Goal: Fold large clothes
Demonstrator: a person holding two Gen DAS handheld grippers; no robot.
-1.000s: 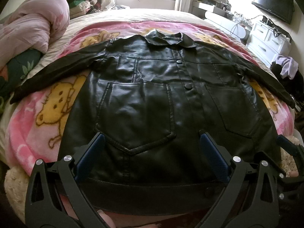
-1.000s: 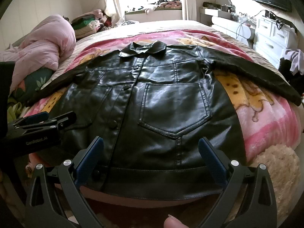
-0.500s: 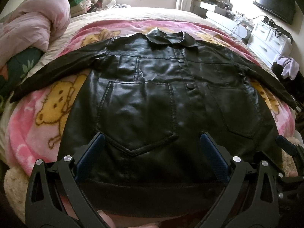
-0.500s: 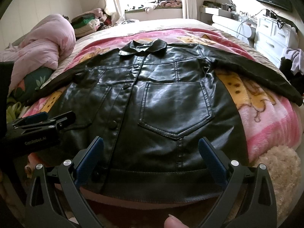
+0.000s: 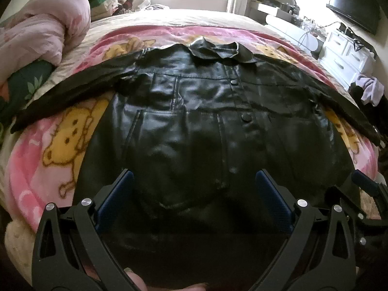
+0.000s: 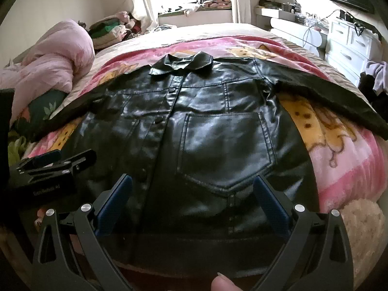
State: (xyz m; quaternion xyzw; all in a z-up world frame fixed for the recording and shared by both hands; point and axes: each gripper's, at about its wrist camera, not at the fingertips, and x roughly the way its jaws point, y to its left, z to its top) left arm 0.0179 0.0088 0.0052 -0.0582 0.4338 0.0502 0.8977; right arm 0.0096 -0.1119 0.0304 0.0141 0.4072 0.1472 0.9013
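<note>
A black leather jacket (image 5: 194,126) (image 6: 218,133) lies flat and face up on a pink cartoon blanket (image 5: 60,140) (image 6: 339,157), sleeves spread to both sides, collar at the far end. My left gripper (image 5: 192,179) hangs open over the jacket's lower left half, near the hem, with nothing between its blue pads. Over the lower right half, just above the pointed chest pocket (image 6: 225,152), my right gripper (image 6: 191,184) is open too and holds nothing. The left gripper (image 6: 52,163) shows at the left edge of the right wrist view.
A bunched pink quilt (image 5: 41,26) and a green floral pillow (image 5: 26,87) sit at the bed's left side. White drawers (image 5: 346,53) and a wall television (image 5: 354,4) stand to the right. Piled clothes (image 6: 111,31) lie near the window. A fingertip (image 6: 223,283) shows at the bottom edge.
Both grippers have moved forward and lower over the jacket, so its hem now sits closer under the fingers. The jacket itself has not moved.
</note>
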